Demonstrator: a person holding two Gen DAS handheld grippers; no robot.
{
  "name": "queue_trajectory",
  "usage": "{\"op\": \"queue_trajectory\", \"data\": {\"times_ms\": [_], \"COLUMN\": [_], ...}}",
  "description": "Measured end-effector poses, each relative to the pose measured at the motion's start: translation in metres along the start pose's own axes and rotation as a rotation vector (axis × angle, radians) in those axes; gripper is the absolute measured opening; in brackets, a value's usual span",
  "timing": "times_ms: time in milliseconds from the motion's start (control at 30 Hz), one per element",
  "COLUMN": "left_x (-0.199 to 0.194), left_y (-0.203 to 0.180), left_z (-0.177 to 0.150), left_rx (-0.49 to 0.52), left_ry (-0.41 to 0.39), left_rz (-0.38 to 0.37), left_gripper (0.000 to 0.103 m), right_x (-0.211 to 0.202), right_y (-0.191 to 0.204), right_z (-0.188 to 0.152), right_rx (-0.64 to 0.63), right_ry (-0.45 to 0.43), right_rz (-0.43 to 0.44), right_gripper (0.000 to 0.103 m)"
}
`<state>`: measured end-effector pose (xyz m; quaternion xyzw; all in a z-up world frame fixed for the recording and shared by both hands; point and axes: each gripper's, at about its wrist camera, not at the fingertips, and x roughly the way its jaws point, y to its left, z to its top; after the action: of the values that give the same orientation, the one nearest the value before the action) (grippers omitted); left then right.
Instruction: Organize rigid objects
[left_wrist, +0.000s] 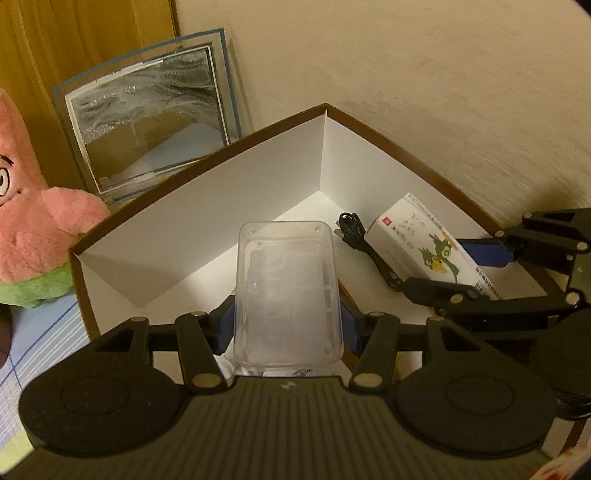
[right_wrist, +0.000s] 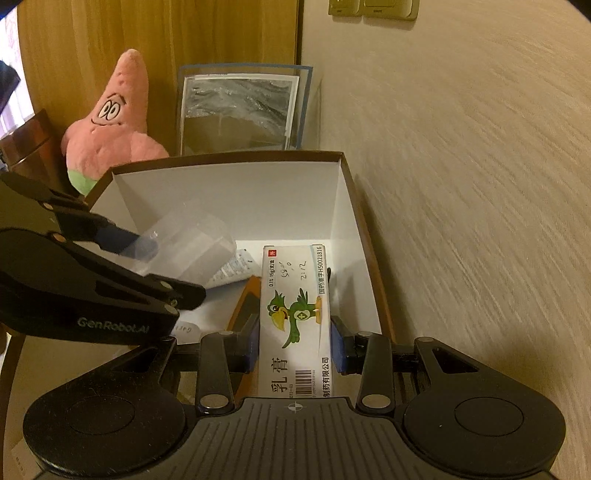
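Your left claw (left_wrist: 287, 325) clamps the clear case (left_wrist: 288, 291) and your right claw (right_wrist: 293, 347) the ointment carton (right_wrist: 295, 314), both over the box (right_wrist: 229, 157) ahead, neither released yet; 1 cable (left_wrist: 369, 251) already lies inside.

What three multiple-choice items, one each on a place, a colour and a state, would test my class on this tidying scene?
1. Where does the black cable lie?
A. inside the brown box
B. on the plush toy
C. against the picture frame

2. What colour are the box's inner walls?
A. brown
B. white
C. blue

3. What does the right gripper hold?
A. nothing
B. the clear plastic case
C. the medicine carton

Answers: 1 A, the cable rests on the box floor beside the carton. 2 B, only the rim and outside are brown. 3 C, its pads press the carton's sides, while the left gripper holds the clear case.
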<state>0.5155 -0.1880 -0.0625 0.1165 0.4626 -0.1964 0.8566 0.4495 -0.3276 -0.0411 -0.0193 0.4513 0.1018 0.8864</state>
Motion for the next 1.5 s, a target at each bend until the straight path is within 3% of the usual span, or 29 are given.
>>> {"op": "queue_trajectory", "data": {"times_ms": [133, 467, 1167, 1433, 1500], "left_x": [0.001, -0.004, -0.021, -0.045, -0.056], "left_y": [0.002, 0.008, 0.002, -0.002, -0.004], "left_z": [-0.002, -0.005, -0.009, -0.015, -0.02], "left_rx": [0.015, -0.003, -0.013, -0.016, -0.019], "left_ry": [-0.01, -0.02, -0.039, -0.078, -0.098], "left_rz": [0.008, 0.006, 0.017, 0.04, 0.044], "left_gripper": [0.061, 0.061, 0.061, 0.061, 0.064], "right_x": [0.001, 0.002, -0.011, -0.029, -0.037], "right_y": [0.001, 0.001, 0.001, 0.0, -0.001], "right_z": [0.001, 0.005, -0.001, -0.005, -0.009], "right_rx": [-0.007, -0.013, -0.005, 0.029, 0.051], "right_ry": [-0.004, -0.03, -0.028, -0.049, -0.045], "right_rz": [-0.003, -0.041, -0.013, 0.031, 0.055], "right_gripper": [0.035, 0.035, 0.039, 0.041, 0.045]}}
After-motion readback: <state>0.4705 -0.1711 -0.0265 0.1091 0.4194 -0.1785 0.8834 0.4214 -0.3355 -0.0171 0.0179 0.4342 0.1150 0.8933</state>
